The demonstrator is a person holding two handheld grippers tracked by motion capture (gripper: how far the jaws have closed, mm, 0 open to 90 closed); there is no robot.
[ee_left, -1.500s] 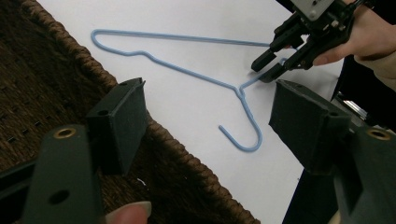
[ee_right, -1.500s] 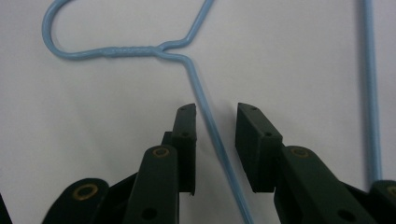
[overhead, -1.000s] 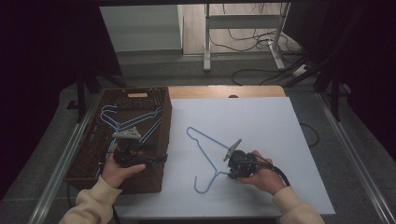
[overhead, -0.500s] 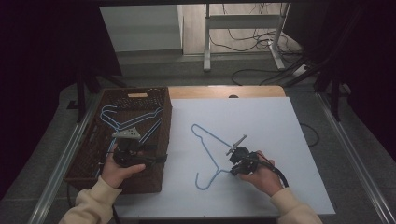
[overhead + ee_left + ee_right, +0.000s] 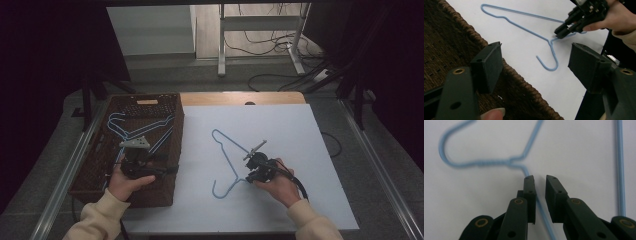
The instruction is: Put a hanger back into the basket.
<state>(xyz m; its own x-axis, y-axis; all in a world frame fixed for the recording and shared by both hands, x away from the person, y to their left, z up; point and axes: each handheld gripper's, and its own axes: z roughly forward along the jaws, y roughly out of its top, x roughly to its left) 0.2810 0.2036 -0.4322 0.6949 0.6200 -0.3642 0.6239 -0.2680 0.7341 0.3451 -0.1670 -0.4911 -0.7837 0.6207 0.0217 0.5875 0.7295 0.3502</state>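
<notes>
A light blue wire hanger [image 5: 224, 155] [image 5: 524, 28] lies flat on the white tabletop [image 5: 300, 140]. My right gripper [image 5: 248, 175] [image 5: 560, 31] [image 5: 540, 178] sits low at its neck, just beyond the twisted wire [image 5: 491, 163]. One shoulder wire runs into the narrow gap between the jaws, close to the left pad, which does not press on it. These jaws have just been opening. My left gripper [image 5: 167, 165] [image 5: 536, 57] hovers over the right rim of a dark wicker basket [image 5: 177, 140] [image 5: 454, 32], jaws wide apart and empty.
Several more blue hangers [image 5: 142, 127] lie inside the basket at the table's left. A wooden strip [image 5: 240, 98] edges the far side. Cables and a metal stand [image 5: 260, 45] are on the floor beyond.
The hanger and my right gripper have shifted a little to the right on the table. The left hand and gripper stay where they were.
</notes>
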